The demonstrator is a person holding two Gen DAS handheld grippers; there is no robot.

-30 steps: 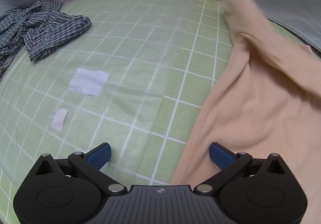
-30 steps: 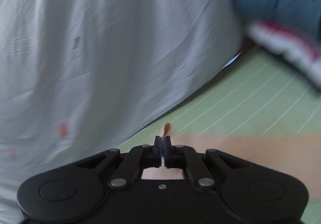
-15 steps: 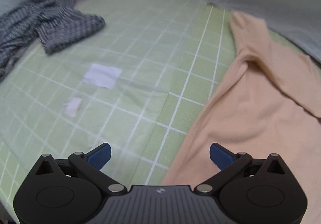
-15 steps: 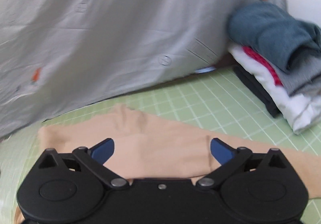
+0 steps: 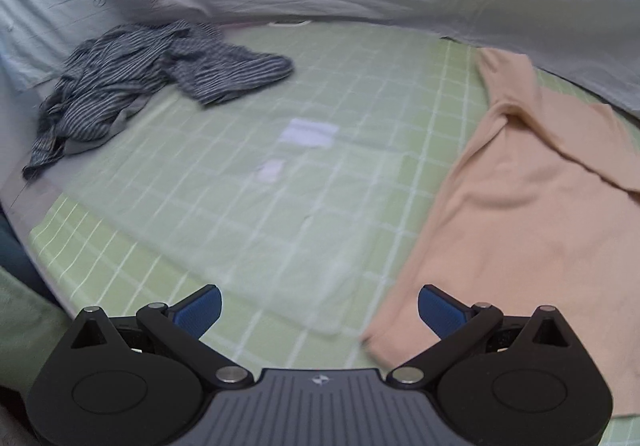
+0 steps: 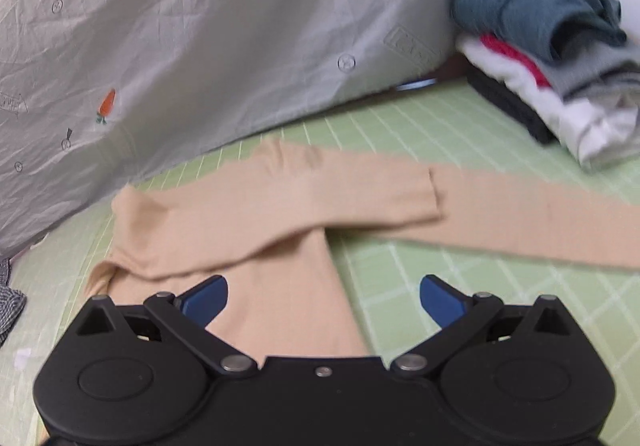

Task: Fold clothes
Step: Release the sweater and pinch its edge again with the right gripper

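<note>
Left gripper point(image 5: 319, 309): jaws spread wide, nothing between them. The right blue pad point(image 5: 440, 312) sits over the lower left edge of the peach top point(image 5: 520, 214); contact cannot be judged. The left pad is above the green grid mat point(image 5: 224, 206).

Right gripper point(image 6: 323, 296): jaws spread wide, holding nothing. Its left pad point(image 6: 204, 298) overlaps the top's body point(image 6: 272, 286) at lower centre; its right pad is above bare mat point(image 6: 500, 270).

Peach top: lies flat on the mat, right side of the left view, centre of the right view. 1 sleeve is folded across the body toward the right; its cuff ends right of centre. A 2nd sleeve runs out flat toward the right edge of the frame. Small crease at the shoulder, upper left of the garment.

Count: 1 peach top; 1 crumpled striped shirt point(image 5: 132, 86), upper left of the left view; 1 stack point(image 6: 560, 58) of folded clothes, upper right of the right view; 2 white paper scraps point(image 5: 308, 132) mid-mat; 1 grey sheet point(image 6: 220, 38) with carrot prints behind.
</note>
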